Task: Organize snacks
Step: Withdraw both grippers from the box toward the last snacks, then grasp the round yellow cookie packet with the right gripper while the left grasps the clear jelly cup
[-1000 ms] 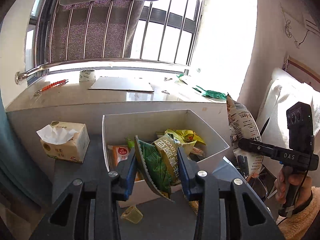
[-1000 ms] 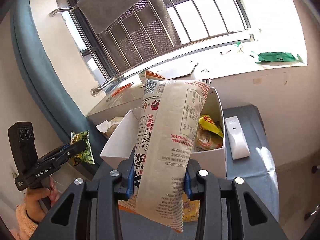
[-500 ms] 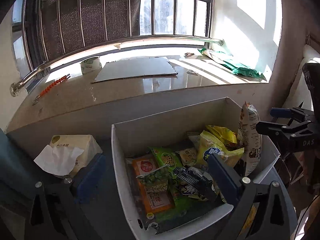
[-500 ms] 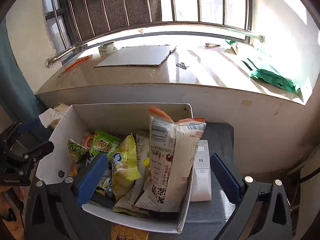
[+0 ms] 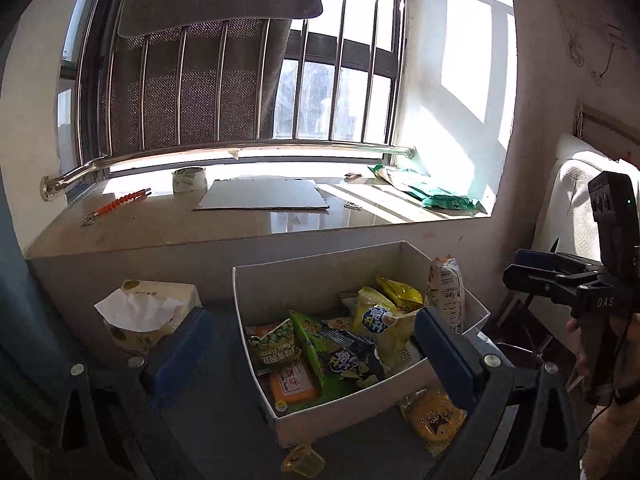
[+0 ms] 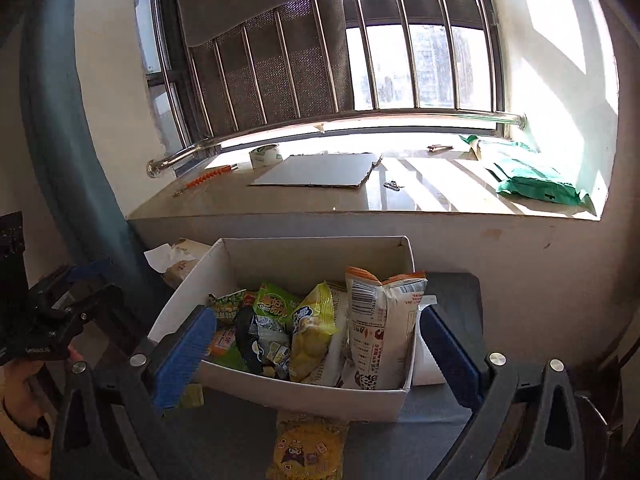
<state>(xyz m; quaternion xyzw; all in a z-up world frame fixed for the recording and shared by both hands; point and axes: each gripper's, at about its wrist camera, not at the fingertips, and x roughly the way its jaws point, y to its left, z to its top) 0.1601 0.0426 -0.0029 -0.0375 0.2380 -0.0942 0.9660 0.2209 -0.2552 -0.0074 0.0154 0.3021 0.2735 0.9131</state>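
Note:
A white cardboard box point(image 5: 320, 276) point(image 6: 304, 252) on the dark table holds several snack packets. A tall white and orange bag point(image 6: 380, 332) point(image 5: 446, 296) stands at the box's right end, a green pea packet point(image 5: 274, 344) lies at its left. A yellow packet point(image 6: 310, 448) point(image 5: 434, 416) lies on the table in front of the box. My left gripper point(image 5: 312, 352) is open and empty above the box front; it also shows in the right wrist view point(image 6: 72, 312). My right gripper point(image 6: 316, 344) is open and empty, seen at right in the left wrist view point(image 5: 560, 276).
A tissue box point(image 5: 148, 308) stands left of the white box. A white remote point(image 6: 428, 368) lies right of it. A small yellow jelly cup point(image 5: 302, 460) sits by the table front. The windowsill holds cardboard point(image 5: 260, 200), a tape roll point(image 5: 188, 180) and green bags point(image 6: 532, 180).
Both grippers have let go of their packets into the box, opened wide and pulled back and up. The green packet and the tall white bag now rest in the box.

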